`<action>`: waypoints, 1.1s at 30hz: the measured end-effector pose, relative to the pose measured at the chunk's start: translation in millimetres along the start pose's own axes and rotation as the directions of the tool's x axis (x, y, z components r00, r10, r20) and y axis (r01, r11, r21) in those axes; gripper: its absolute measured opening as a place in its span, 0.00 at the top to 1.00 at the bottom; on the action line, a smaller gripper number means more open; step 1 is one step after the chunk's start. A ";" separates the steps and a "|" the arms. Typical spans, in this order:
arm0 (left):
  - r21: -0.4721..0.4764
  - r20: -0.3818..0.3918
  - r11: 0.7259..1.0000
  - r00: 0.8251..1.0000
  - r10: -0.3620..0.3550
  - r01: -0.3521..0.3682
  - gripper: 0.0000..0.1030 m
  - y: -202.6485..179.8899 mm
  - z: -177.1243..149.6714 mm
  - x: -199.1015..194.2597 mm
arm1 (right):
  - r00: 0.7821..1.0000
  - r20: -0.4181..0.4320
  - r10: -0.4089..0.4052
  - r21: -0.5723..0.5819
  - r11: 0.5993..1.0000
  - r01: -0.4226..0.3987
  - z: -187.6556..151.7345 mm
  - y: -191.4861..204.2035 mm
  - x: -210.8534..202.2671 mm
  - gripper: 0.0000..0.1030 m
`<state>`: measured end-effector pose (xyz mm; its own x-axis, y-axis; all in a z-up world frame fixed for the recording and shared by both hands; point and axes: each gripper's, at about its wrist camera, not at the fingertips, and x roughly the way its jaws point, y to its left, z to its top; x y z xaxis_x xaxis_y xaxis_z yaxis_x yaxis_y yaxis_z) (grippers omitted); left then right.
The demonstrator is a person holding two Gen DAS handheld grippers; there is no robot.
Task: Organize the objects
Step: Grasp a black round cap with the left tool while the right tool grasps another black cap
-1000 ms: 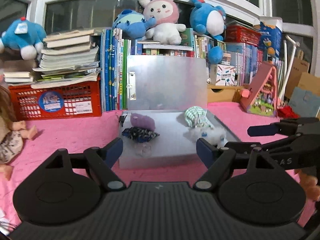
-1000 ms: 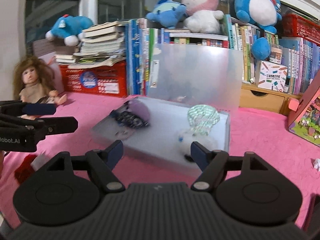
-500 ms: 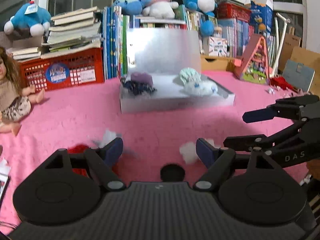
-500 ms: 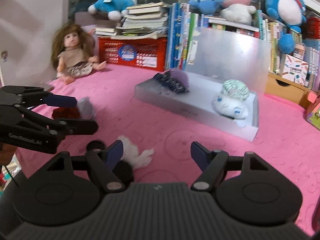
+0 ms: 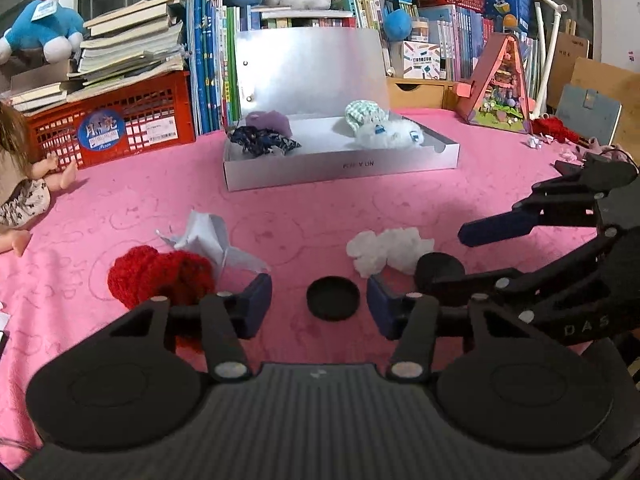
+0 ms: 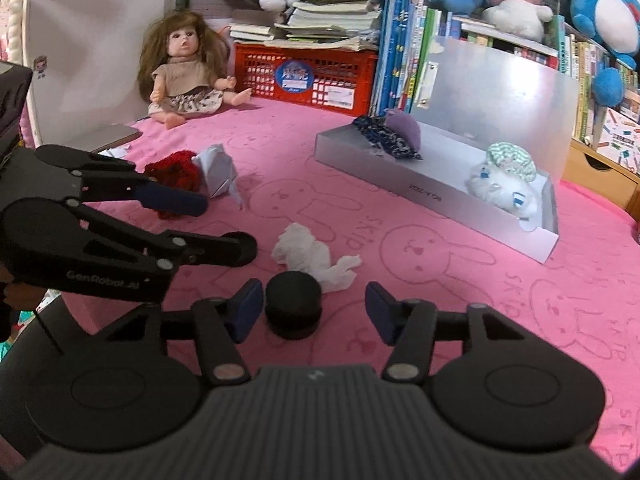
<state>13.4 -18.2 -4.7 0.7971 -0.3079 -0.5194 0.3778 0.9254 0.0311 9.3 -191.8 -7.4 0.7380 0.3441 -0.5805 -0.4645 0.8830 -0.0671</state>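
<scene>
Your left wrist camera sits low over the pink bunny-print cloth (image 5: 320, 208), facing the open silver box (image 5: 340, 164) at twelve o'clock. Your right wrist camera, equally near, sees that box (image 6: 432, 196) at one o'clock; both views share the crumpled white tissue (image 5: 388, 250) (image 6: 308, 256).

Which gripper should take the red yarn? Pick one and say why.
Left. The yarn lies right beside a finger of the left gripper; from the right gripper it sits far across, behind the left one. Both jaws are closing though, around a disc and a cap, neither gripped yet.
</scene>
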 end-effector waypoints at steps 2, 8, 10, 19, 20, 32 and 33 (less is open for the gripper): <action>-0.002 -0.006 1.000 1.000 0.000 0.000 0.45 0.6 -0.4 1.7 | 1.000 -0.003 0.010 -0.004 1.000 -0.010 -0.9 2.0 0.4 0.38; -0.016 -0.022 1.000 1.000 -0.005 0.004 0.47 1.5 -2.9 6.6 | 1.000 -0.005 0.025 0.003 1.000 -0.025 -0.5 3.1 1.2 0.53; -0.017 -0.025 1.000 1.000 -0.007 0.006 0.47 0.1 -3.3 8.1 | 1.000 -0.003 0.031 0.008 0.999 -0.031 -0.5 2.6 0.8 0.58; -0.032 -0.035 0.999 0.999 -0.001 0.000 0.47 -2.1 -3.9 13.3 | 0.999 0.015 0.032 0.022 0.999 -0.032 -0.2 1.9 -1.6 0.64; -0.033 -0.036 0.999 0.999 0.000 -0.001 0.47 -2.3 -3.8 13.4 | 0.999 0.018 0.030 0.025 0.999 -0.030 0.1 1.5 -2.1 0.64; -0.044 -0.015 0.999 1.000 -0.010 0.010 0.65 -4.3 0.6 11.7 | 0.999 0.042 0.004 0.068 0.998 -0.006 3.5 -6.9 -3.5 0.64; -0.043 -0.012 0.999 1.000 -0.010 0.010 0.65 -4.8 1.6 11.2 | 0.999 0.044 0.000 0.069 0.998 -0.003 4.0 -7.5 -3.8 0.64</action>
<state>21.3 -26.4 -9.3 0.7872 -0.3147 -0.5303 0.3648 0.9310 -0.0109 11.9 -198.4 -1.4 0.7592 0.3576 -0.5438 -0.4318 0.9019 -0.0097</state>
